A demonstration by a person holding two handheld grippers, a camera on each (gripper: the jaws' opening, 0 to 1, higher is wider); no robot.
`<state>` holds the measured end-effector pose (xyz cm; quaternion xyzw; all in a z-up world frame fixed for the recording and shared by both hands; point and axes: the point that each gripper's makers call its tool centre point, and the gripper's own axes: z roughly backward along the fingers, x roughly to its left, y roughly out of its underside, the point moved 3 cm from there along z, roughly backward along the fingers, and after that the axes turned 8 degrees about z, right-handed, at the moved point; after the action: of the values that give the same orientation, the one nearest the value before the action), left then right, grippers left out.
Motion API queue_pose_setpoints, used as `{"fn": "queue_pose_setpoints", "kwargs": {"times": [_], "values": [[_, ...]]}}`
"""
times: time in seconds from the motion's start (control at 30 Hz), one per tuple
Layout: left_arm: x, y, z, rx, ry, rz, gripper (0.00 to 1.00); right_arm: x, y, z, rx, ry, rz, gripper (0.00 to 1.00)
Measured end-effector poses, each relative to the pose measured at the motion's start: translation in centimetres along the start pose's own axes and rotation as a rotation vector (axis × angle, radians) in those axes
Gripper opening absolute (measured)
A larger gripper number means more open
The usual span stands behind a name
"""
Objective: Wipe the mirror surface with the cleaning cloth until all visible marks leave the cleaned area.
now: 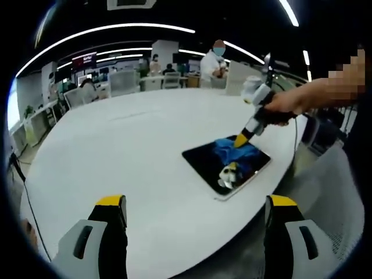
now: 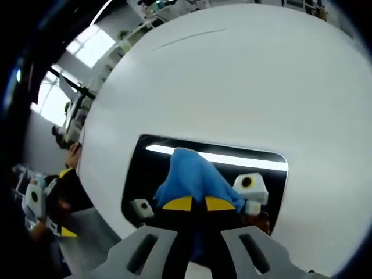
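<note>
A rectangular mirror (image 1: 203,161) lies flat on the white table (image 1: 116,139), near its right edge. A blue cleaning cloth (image 1: 235,150) rests on the glass, and my right gripper (image 1: 241,140) presses down on it, held by a hand coming in from the right. In the right gripper view that gripper (image 2: 192,204) is shut on the blue cloth (image 2: 189,174), which spreads over the mirror (image 2: 145,168). The glass reflects a ceiling light strip and gripper parts. My left gripper (image 1: 195,203) hovers open over the table's near side, well short of the mirror, with nothing between its jaws.
The round white table has broad bare surface to the left and behind the mirror. Office chairs (image 1: 122,81) and desks stand beyond it, with a person in white (image 1: 214,63) at the back. The table edge (image 1: 279,174) runs close beside the mirror.
</note>
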<state>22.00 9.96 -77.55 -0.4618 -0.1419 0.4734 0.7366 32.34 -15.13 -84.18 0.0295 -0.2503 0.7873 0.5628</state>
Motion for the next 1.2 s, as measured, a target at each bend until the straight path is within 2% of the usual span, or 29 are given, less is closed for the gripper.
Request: {"fn": "queue_pose_setpoints", "kwargs": {"times": [0.2,0.33,0.4,0.77,0.9,1.2], "values": [[0.2,0.5,-0.2,-0.001,0.002,-0.001,0.99,-1.0,0.4,0.7,0.000,0.011,0.002,0.01],[-1.1,1.0,-0.4,0.041,0.053,-0.067,0.99,-1.9,0.5,0.9,-0.002,0.019,-0.010,0.01],[-1.2,1.2,-0.5,0.046,0.063,-0.062,0.99,-2.3,0.7,1.0,-0.006,0.020,-0.016,0.01],[-0.6,0.5,-0.5,-0.020,0.061,-0.022,0.99,-4.4,1.3,2.2,-0.004,0.047,-0.046,0.01],[-0.5,0.7,-0.6,-0.004,0.054,-0.017,0.99,-5.2,1.4,2.5,0.005,0.059,-0.043,0.01],[-0.6,0.7,-0.6,-0.008,0.064,-0.005,0.99,-6.5,1.9,3.0,0.005,0.074,-0.048,0.01]]}}
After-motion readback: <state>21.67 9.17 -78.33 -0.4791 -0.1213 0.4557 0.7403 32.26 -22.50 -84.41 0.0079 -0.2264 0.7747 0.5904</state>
